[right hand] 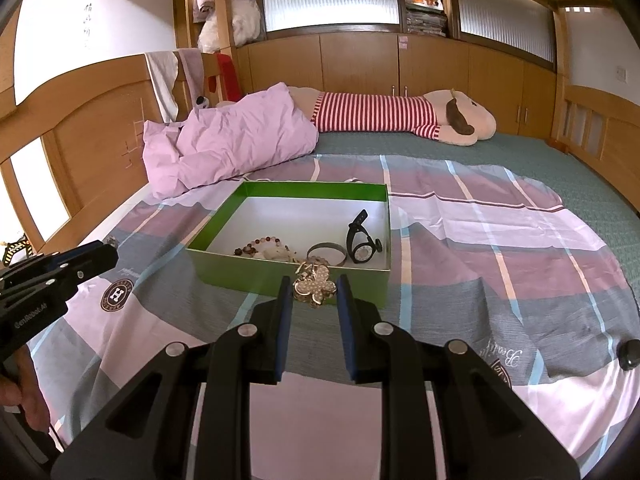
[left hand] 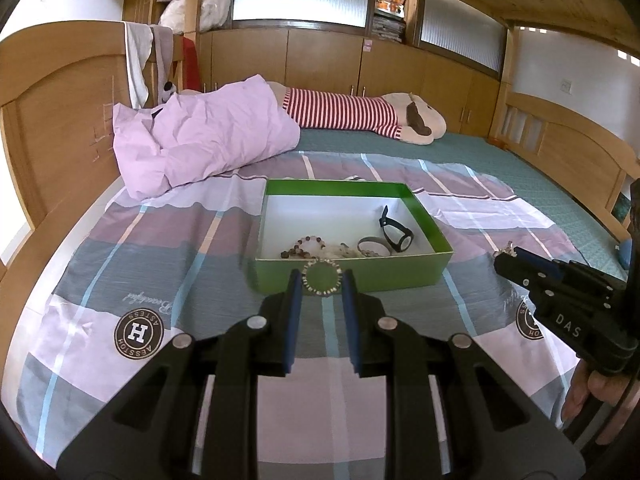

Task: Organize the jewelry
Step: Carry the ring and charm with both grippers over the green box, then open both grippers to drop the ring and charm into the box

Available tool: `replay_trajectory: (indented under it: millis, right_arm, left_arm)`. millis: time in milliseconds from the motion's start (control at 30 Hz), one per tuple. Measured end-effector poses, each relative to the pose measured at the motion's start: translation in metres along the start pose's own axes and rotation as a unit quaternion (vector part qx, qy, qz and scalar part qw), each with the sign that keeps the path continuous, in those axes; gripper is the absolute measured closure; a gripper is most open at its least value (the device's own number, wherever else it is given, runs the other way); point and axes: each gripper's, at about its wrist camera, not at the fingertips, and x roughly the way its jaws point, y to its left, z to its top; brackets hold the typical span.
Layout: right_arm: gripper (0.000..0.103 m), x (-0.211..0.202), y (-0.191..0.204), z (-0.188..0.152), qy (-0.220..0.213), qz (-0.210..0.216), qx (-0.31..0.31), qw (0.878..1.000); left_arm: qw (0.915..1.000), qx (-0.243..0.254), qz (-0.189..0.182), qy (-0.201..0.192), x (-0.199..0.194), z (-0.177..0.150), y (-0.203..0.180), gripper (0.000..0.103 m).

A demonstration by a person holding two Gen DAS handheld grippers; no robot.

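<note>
Hand-held grippers (left hand: 322, 280) over plaid bedsheet (left hand: 160, 248)

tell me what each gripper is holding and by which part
The left gripper pinches a beaded bracelet across its ring at opposite sides. The right gripper clamps a butterfly-shaped rhinestone piece by its wings' outer edges.

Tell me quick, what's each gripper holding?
Left gripper: shut on a bead bracelet.
Right gripper: shut on a butterfly brooch.
Both are just short of the green box.
</note>
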Motion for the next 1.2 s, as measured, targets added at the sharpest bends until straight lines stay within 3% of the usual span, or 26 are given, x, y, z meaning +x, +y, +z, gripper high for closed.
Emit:
replay_trajectory:
  millis: [233, 367, 733, 967, 1000, 1033, 1067, 1100, 1133, 1167, 1200]
  right_arm:
    - [0.081, 0.014, -0.003, 0.017, -0.011, 0.032, 0.001, 0.999]
    - [0.081, 0.056, -0.006, 0.041, -0.012, 0.065, 0.010, 0.998]
    - [0.081, 0.151, -0.006, 0.060, 0.004, 0.031, 0.026, 0.999]
    - [0.080, 0.184, -0.018, 0.062, 0.021, 0.012, 0.033, 0.999]
    - [0.079, 0.187, -0.019, 0.061, 0.024, 0.008, 0.033, 0.999]
    - [0.068, 0.189, -0.019, 0.060, 0.028, 0.005, 0.032, 0.999]
    - [0.058, 0.189, -0.020, 0.059, 0.033, 0.002, 0.031, 0.999]
    - [0.055, 0.188, -0.020, 0.060, 0.031, 0.000, 0.031, 0.999]
    - [0.054, 0.183, -0.019, 0.061, 0.024, -0.008, 0.028, 0.999]
    - [0.052, 0.180, -0.019, 0.063, 0.018, -0.010, 0.026, 0.999]
    - [0.050, 0.173, -0.018, 0.067, 0.013, -0.010, 0.023, 1.000]
  left_arm:
    - [0.9998, -0.015, -0.008, -0.001, 0.019, 0.014, 0.004, 0.083]
    - [0.9999, -0.016, -0.005, 0.002, 0.060, 0.029, 0.003, 0.083]
    - [0.9997, 0.019, -0.006, 0.014, 0.170, 0.062, -0.014, 0.083]
    - [0.9985, -0.005, 0.006, 0.054, 0.221, 0.054, -0.002, 0.082]
    - [0.9984, 0.000, 0.008, 0.055, 0.224, 0.052, -0.003, 0.082]
    - [0.9984, 0.002, 0.009, 0.056, 0.226, 0.051, -0.003, 0.082]
    - [0.9985, 0.002, 0.013, 0.053, 0.226, 0.050, -0.003, 0.075]
    - [0.9985, 0.001, 0.021, 0.050, 0.224, 0.050, -0.002, 0.064]
    - [0.9984, -0.004, 0.035, 0.043, 0.219, 0.052, 0.000, 0.034]
    - [0.9981, -0.011, 0.051, 0.032, 0.214, 0.054, 0.003, 0.018]
    - [0.9980, -0.018, 0.057, 0.021, 0.207, 0.057, 0.007, 0.015]
